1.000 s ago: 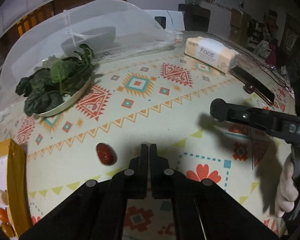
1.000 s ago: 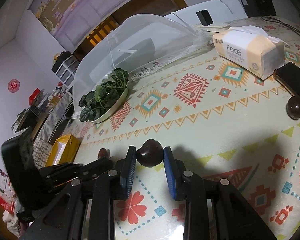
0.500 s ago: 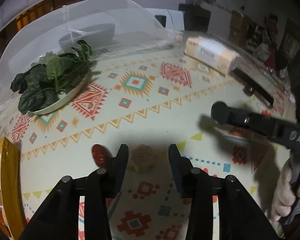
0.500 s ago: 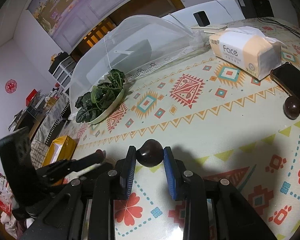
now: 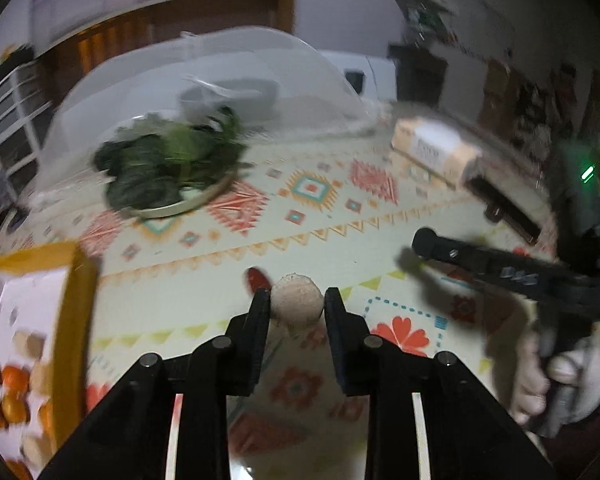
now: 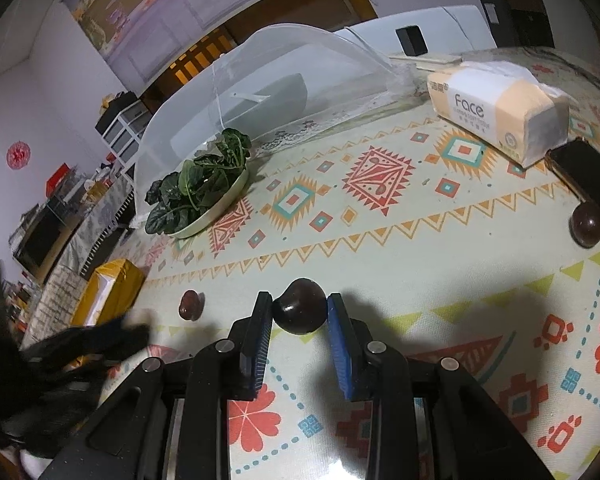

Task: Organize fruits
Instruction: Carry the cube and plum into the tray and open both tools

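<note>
Gripping a pale round fruit (image 5: 297,307), the left gripper (image 5: 297,305) mirrors the right gripper (image 6: 299,312) — clamped on a dark fruit (image 6: 300,311) (both look mid-carry); next, presumably the yellow box (image 5: 76,280) to the left gripper's left.

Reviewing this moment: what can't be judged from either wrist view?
- Left wrist view, motion blur: what the tan round fruit is; whether the left gripper grips it.
- Left wrist view: yellow box contents blurred, cut by the edge.
- Right wrist view: dark fruit beside the black case, too small to name.

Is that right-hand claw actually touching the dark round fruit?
Touching. The right wrist view shows both fingers of the right gripper pressed against the dark fruit's sides, without visible gaps.
</note>
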Available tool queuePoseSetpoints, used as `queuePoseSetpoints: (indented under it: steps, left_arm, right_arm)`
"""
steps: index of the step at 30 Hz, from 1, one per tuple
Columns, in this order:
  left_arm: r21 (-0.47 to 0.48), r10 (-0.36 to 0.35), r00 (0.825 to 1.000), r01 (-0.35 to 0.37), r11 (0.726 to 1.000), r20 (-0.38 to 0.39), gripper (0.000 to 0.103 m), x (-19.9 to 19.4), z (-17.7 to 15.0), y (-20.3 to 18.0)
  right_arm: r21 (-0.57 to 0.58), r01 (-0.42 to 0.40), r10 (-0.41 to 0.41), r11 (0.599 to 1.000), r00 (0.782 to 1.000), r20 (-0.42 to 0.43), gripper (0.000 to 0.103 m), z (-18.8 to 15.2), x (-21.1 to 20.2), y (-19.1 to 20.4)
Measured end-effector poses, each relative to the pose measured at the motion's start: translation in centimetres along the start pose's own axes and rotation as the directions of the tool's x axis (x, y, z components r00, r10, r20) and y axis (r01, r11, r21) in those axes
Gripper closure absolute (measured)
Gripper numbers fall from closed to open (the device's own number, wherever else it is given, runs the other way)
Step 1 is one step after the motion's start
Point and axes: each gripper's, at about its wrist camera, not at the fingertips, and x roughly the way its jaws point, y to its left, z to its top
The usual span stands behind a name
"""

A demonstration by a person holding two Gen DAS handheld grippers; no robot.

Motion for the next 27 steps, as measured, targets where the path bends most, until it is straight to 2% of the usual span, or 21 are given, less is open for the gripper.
queuePoseSetpoints:
  steps: [4, 7, 12, 17, 18, 22, 27]
  left_arm:
    - [-0.113, 0.045, 0.998, -0.04, 0.993, 0.046, 0.076, -4.9, -1.7, 3.8]
    - [-0.217, 0.112, 0.992, -0.096, 0.971, 0.064, 0.076, -8.6, -3.8, 7.9]
    - [-0.372, 0.25, 0.967, -0.215, 0.903, 0.047, 0.076, -13.0, -8.1, 15.1]
    - [-0.484, 0.339, 0.941, -0.295, 0.824, 0.002, 0.076, -15.2, -11.6, 20.7]
    - [-0.494, 0.339, 0.941, -0.298, 0.817, -0.007, 0.076, -15.2, -12.0, 21.3]
    - [-0.51, 0.337, 0.941, -0.307, 0.804, -0.036, 0.076, -14.6, -13.6, 23.0]
    - [-0.494, 0.287, 0.957, -0.265, 0.828, -0.033, 0.076, -13.9, -14.5, 23.0]
  right_arm:
    - [-0.062, 0.018, -0.017, 0.998, 1.0, 0.015, 0.073, -0.2, -0.1, 1.8]
    - [-0.095, -0.026, 0.026, 0.995, 1.0, -0.005, 0.073, -0.6, -0.4, 4.8]
    - [-0.188, -0.162, 0.156, 0.969, 0.987, -0.049, 0.073, -1.0, -0.9, 13.2]
    - [-0.257, -0.289, 0.261, 0.922, 0.955, -0.137, 0.073, -1.7, 0.8, 21.6]
    - [-0.274, -0.306, 0.269, 0.912, 0.949, -0.165, 0.073, -2.2, 1.6, 23.4]
    - [-0.327, -0.327, 0.251, 0.887, 0.934, -0.254, 0.073, -4.8, 5.2, 28.6]
    - [-0.342, -0.322, 0.201, 0.883, 0.917, -0.345, 0.073, -7.2, 10.3, 31.7]
